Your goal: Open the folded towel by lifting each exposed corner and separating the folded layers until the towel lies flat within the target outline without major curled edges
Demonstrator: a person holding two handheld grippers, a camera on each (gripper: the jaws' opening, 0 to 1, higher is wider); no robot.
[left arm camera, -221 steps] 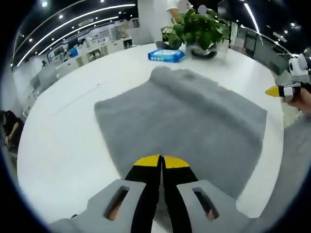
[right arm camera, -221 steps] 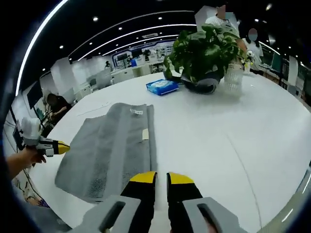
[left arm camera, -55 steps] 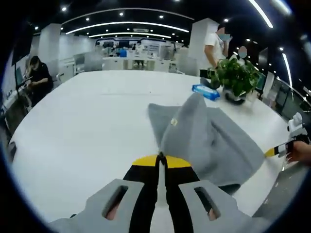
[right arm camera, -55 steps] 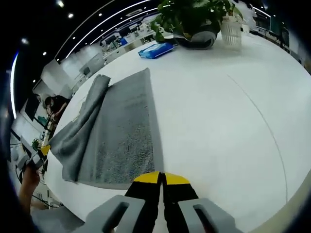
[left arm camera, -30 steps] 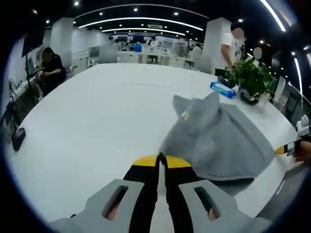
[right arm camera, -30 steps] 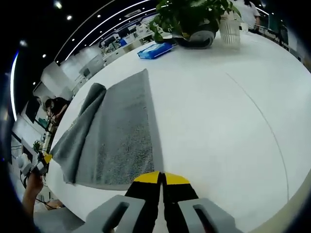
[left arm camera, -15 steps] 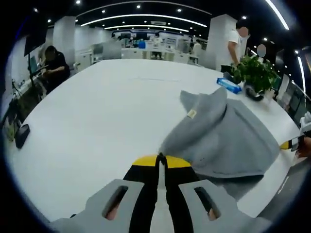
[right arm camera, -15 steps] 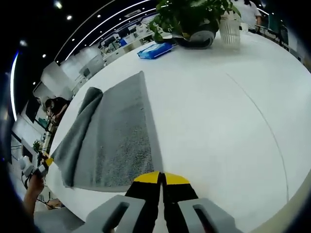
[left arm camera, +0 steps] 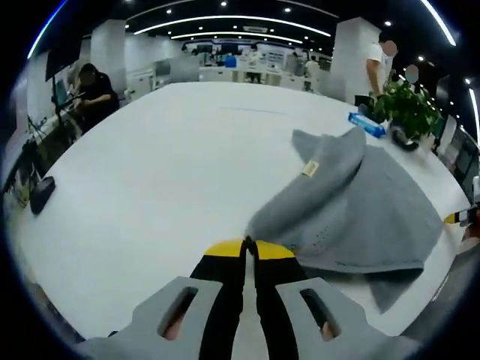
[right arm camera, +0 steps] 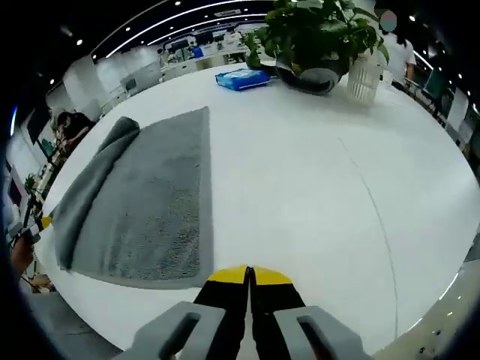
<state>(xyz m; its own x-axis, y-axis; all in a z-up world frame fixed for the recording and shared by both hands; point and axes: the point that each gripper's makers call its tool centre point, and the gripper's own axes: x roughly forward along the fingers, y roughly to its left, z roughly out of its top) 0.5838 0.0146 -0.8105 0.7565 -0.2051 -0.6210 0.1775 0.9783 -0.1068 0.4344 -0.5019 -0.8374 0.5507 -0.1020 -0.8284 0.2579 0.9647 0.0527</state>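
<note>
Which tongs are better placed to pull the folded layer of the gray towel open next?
Probably the left tongs: they are shut on the gray towel, holding its upper layer lifted. The right tongs are shut at the towel's near edge.

We noted a white round table [right arm camera: 315, 187] bearing a grey towel [right arm camera: 142, 202], blue packet [right arm camera: 241, 78] and potted plant [right arm camera: 315, 45]

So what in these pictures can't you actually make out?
- Left gripper view: whether the left gripper pinches the grey towel; the shut jaws cover the contact.
- Same view: the print on the towel's small tag, too small.
- Right gripper view: the towel's far edge, hidden under its raised fold.
- Right gripper view: the label on the blue packet, too small.
</note>
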